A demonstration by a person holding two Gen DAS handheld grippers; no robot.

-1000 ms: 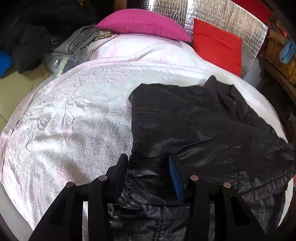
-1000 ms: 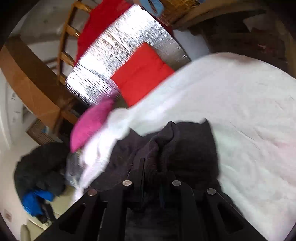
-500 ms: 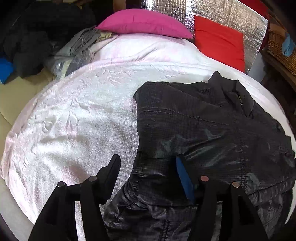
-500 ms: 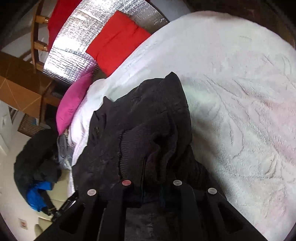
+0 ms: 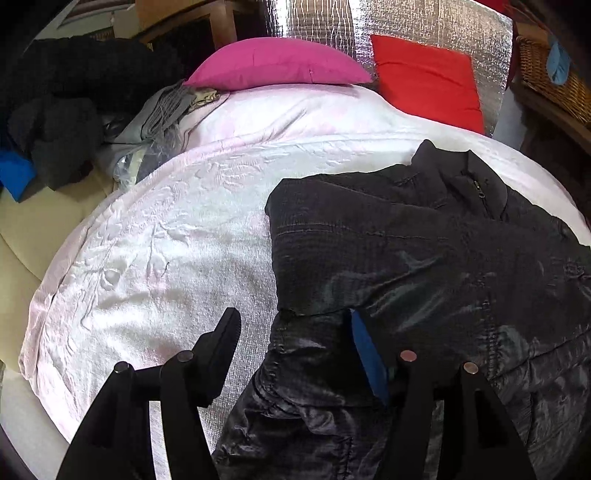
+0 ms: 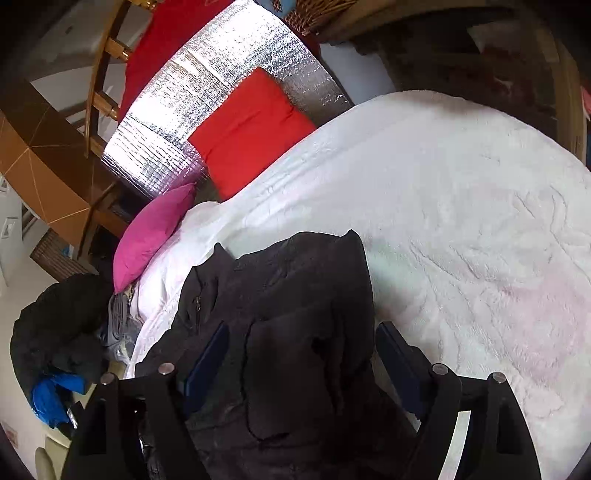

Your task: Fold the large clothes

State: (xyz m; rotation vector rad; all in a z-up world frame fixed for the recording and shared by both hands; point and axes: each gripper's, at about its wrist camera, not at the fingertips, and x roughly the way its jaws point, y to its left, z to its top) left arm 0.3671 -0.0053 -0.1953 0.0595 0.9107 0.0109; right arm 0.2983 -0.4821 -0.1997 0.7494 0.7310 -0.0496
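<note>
A large black jacket (image 5: 424,258) lies spread on a white bedspread (image 5: 166,258), its collar and zip toward the far end. My left gripper (image 5: 295,332) is open over the jacket's near left edge. Its left finger is above bare bedspread, and its blue-padded right finger rests on the fabric without pinching it. In the right wrist view the jacket (image 6: 295,295) lies bunched, with a ribbed sleeve on top. The jaws of my right gripper (image 6: 301,347) are opening. They stand wide on either side of that sleeve, and the pads are off it.
A pink pillow (image 5: 277,62), a red cushion (image 5: 424,81) and a silver foil panel (image 5: 317,22) stand at the head of the bed. Grey clothes (image 5: 159,114) and a dark pile (image 5: 74,92) lie at the far left. A wicker basket (image 5: 546,81) stands at the right. Bare bedspread (image 6: 480,221) stretches right of the jacket.
My right gripper was shut on the jacket's sleeve and now stands wide, with the fabric lying loose on the bed. My left gripper's jaws spread wider early on.
</note>
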